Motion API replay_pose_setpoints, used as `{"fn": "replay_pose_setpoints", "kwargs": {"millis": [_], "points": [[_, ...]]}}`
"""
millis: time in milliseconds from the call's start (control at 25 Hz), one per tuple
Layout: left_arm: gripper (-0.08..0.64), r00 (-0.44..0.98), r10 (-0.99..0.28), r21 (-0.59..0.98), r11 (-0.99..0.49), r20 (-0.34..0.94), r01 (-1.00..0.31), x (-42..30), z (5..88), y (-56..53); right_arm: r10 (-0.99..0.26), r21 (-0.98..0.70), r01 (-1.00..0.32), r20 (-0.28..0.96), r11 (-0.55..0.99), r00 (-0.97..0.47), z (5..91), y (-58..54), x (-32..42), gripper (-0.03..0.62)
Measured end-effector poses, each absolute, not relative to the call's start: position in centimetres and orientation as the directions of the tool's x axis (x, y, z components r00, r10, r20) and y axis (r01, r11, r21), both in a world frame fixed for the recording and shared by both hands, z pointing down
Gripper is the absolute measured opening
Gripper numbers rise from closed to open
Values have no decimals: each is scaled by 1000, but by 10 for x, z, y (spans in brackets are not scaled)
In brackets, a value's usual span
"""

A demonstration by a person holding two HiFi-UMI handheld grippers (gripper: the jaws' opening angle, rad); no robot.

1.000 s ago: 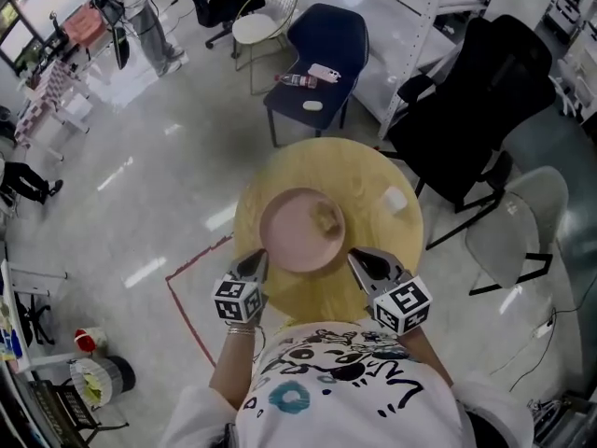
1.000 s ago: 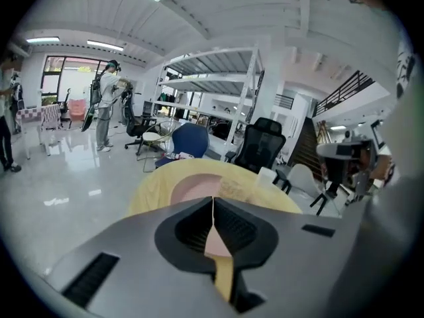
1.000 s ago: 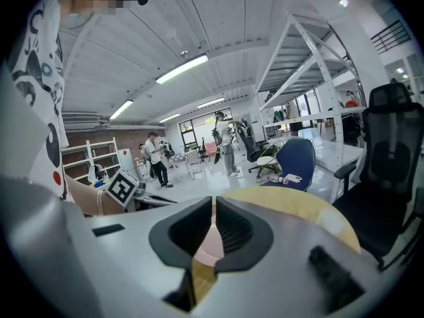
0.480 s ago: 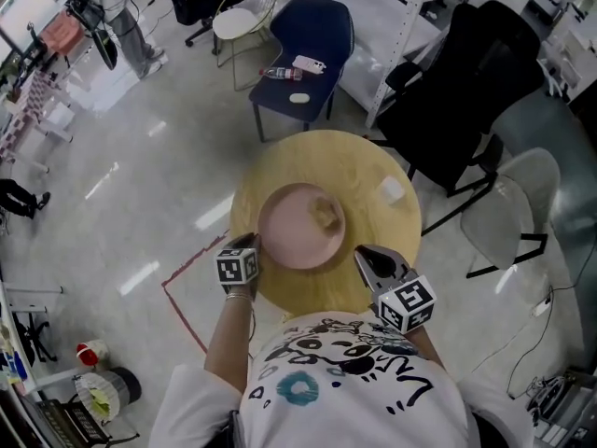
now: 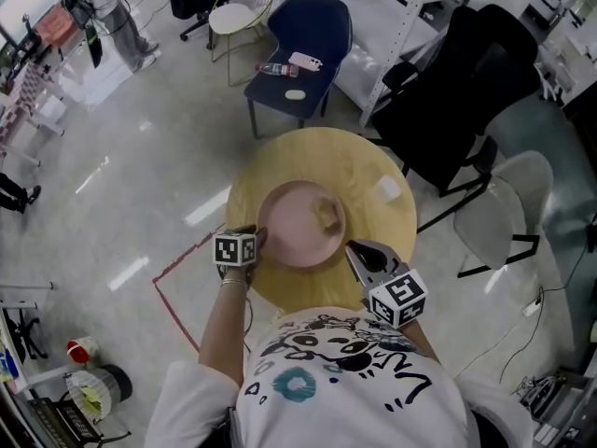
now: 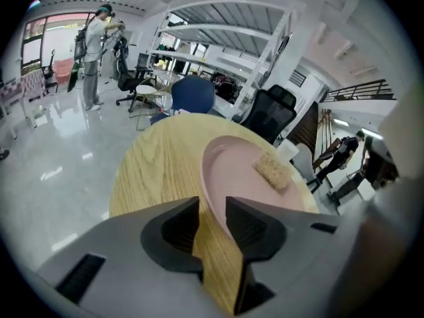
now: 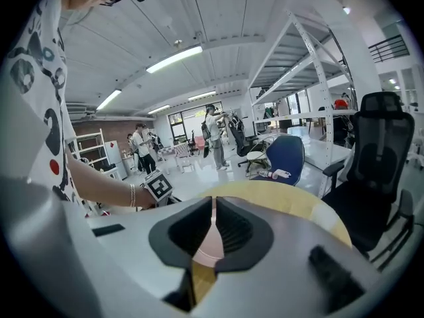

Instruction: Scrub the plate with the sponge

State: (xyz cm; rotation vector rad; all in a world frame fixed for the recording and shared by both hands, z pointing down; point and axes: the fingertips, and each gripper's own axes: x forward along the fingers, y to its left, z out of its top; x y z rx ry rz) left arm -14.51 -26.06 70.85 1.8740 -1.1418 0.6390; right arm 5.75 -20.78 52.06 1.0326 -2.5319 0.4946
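Note:
A pink plate (image 5: pixel 294 231) lies on the round wooden table (image 5: pixel 368 171), with a tan sponge (image 5: pixel 326 215) on its right half. My left gripper (image 5: pixel 256 241) is at the plate's near-left rim. In the left gripper view its jaws (image 6: pixel 211 204) stand a narrow gap apart, open, and the plate (image 6: pixel 235 174) rim runs up to the gap; the sponge (image 6: pixel 272 169) lies beyond. My right gripper (image 5: pixel 354 249) hovers at the plate's near-right edge, shut and empty. In the right gripper view (image 7: pixel 213 207) a sliver of plate (image 7: pixel 211 244) shows past its jaws.
A small white object (image 5: pixel 387 189) sits on the table's right side. Behind the table stand a blue chair (image 5: pixel 303 40) with small items on its seat, a black office chair (image 5: pixel 466 82) and a clear chair (image 5: pixel 508 213). Red tape (image 5: pixel 177 283) marks the floor at left.
My left gripper has dropped and moved forward from the table's near edge to the plate's left rim. The right gripper has stayed nearly where it was.

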Motion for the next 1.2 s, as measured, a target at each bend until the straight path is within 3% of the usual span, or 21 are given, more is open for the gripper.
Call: {"fn": "replay_pose_setpoints", "kwargs": {"millis": [120,400,440,520,680,840,1080,1120,1200], "points": [[78,460,-455,417,-198,763,-887,-140,712,-259,-574,-154,-716,496,681,-652,534,-207,55,34],[49,447,-469,424,-161,762,-891,-119,708,-220,-406,-144,-744,762,653,-504,635,-191,58,37],[48,445,-471,424,-158,761,-892,-115,708,-210,-419,-111,-772,787,626,-453,647,-192,63,63],[44,453,-472,435,-155,756,-887,-106,710,-193,-416,-46,-811,841,583,-347,668,-190,74,180],[41,490,-455,468,-170,743,-867,-87,716,-170,-275,-52,-825,929,563,-246,702,-169,80,219],[43,492,-461,468,-176,738,-866,-83,717,-167,-287,-27,-803,926,596,-244,707,-168,76,217],[43,494,-469,467,-182,732,-865,-83,717,-166,-296,-57,-801,912,595,-285,698,-170,80,107],[43,494,-471,469,-180,730,-865,-83,717,-166,-307,-68,-802,902,593,-304,694,-173,78,63],[43,499,-473,477,-175,726,-861,-83,718,-166,-315,-102,-794,882,599,-351,685,-181,68,61]]}}
